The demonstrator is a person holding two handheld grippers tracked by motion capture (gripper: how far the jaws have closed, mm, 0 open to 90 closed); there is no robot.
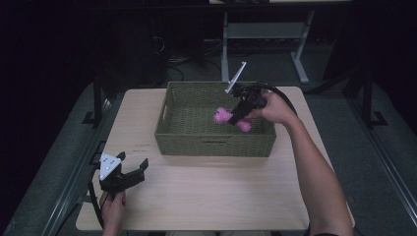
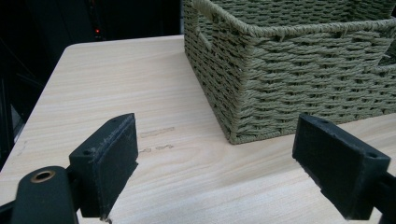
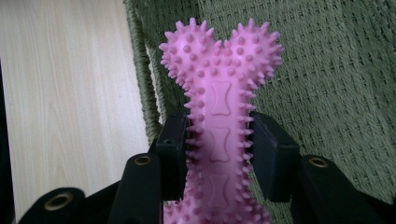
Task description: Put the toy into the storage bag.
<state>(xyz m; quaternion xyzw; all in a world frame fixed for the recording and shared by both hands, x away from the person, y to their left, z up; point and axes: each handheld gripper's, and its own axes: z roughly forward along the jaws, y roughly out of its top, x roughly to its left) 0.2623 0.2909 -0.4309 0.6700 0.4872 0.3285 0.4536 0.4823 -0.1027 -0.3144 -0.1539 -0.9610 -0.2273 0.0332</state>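
Note:
A pink spiky bone-shaped toy (image 3: 219,98) is clamped at its shaft between the jaws of my right gripper (image 3: 219,149). In the high view that right gripper (image 1: 239,114) holds the pink toy (image 1: 222,116) over the inside of the green woven basket (image 1: 211,145). My left gripper (image 1: 129,169) rests low near the table's front left corner, open, with nothing between its fingers. In the left gripper view the left gripper (image 2: 215,163) points at the basket's near corner (image 2: 243,107) across bare tabletop.
The light wooden table (image 1: 206,191) has free room in front of and left of the basket. Its edges drop to a dark floor. A grey desk frame (image 1: 265,34) stands behind the table.

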